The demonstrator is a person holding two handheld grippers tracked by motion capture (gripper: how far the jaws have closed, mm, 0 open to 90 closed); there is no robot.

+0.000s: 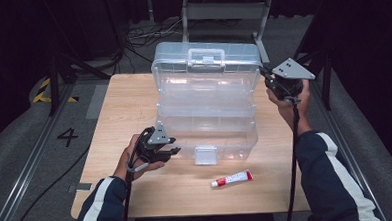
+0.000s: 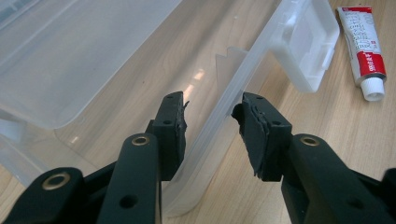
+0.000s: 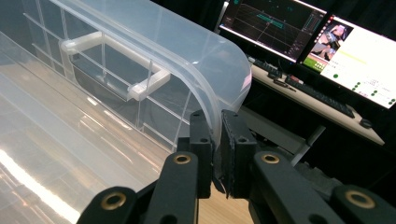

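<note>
A: The right gripper (image 3: 215,135) has its jaws pressed together on the rim of the clear plastic lid (image 1: 205,65), at the lid's right edge on the far side of the table. The lid stands raised, with its white carry handle (image 1: 206,56) on top.

B: And the left gripper (image 2: 209,122)?

A: Its jaws are partly apart. The near front wall of the transparent plastic storage box (image 1: 207,132) passes between them, but the pads do not press it yet, so it holds nothing. The box sits in the middle of the light wooden table (image 1: 133,103), and its white latch (image 1: 206,154) hangs at the near side.

B: What can go wrong?

A: I think the thin rim may slip out of the right jaws, and then the lid falls. Also the box is not held, so it may slide or tip.

B: Any writing?

A: A small white and red tube (image 1: 231,178) lies near right of the latch; its print is too small to read. A "4" (image 1: 67,136) is marked on the grey floor at left.
</note>
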